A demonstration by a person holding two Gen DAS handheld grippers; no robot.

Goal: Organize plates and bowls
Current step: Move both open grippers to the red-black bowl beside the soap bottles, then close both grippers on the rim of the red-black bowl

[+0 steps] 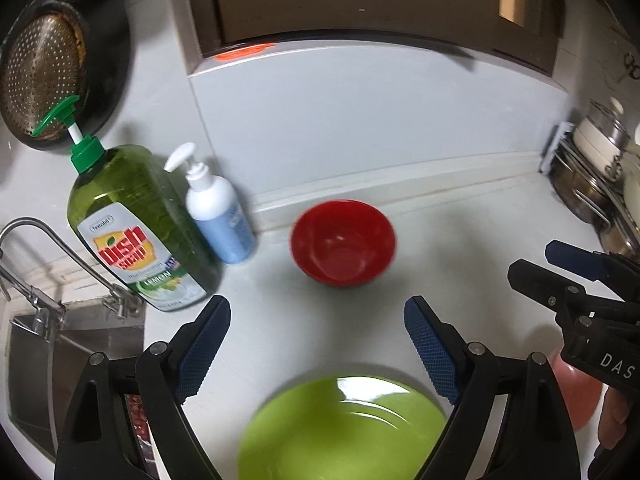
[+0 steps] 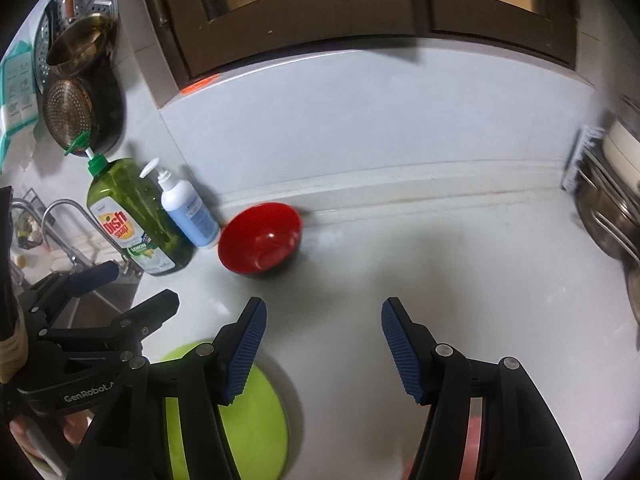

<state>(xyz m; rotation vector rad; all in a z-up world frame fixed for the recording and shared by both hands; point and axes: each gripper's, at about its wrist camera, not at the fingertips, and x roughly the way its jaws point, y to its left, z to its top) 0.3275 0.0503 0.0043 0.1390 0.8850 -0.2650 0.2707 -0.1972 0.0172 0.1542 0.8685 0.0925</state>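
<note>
Two dishes show from my left wrist: a red bowl (image 1: 343,242) upright on the counter (image 1: 460,248), ahead and well apart from my left gripper (image 1: 317,322), and a green plate (image 1: 340,428) flat below it, near the bottom edge. That gripper is released, jaws spread wide with nothing between them but bare counter. Something pink (image 1: 576,392) peeks out at the right behind my right gripper (image 1: 560,264); I cannot tell what it is. Both dishes look like hard, glossy plastic or melamine, so I judge them light, stiff and slippery. I would take the bowl by its rim, one pad inside and one outside. The plate lies flush, so its edge would need tipping up before a pinch. A dish soap bottle (image 1: 140,232) and a white pump bottle (image 1: 222,216) stand left of the bowl, with a sink (image 1: 60,360) and tap (image 1: 52,256) beyond. A rack (image 1: 596,184) of pots is at the right.

From my right wrist, the right gripper (image 2: 324,346) is also released and empty, jaws apart over bare counter. The bowl (image 2: 260,240) sits ahead and to the left, just beside the pump bottle (image 2: 190,212). The plate (image 2: 256,420) lies under my left finger (image 2: 246,352). The counter is pale, smooth and glossy, so dishes may slide. Dark cabinet doors (image 2: 320,8) hang above a plain backsplash (image 2: 380,132).
</note>
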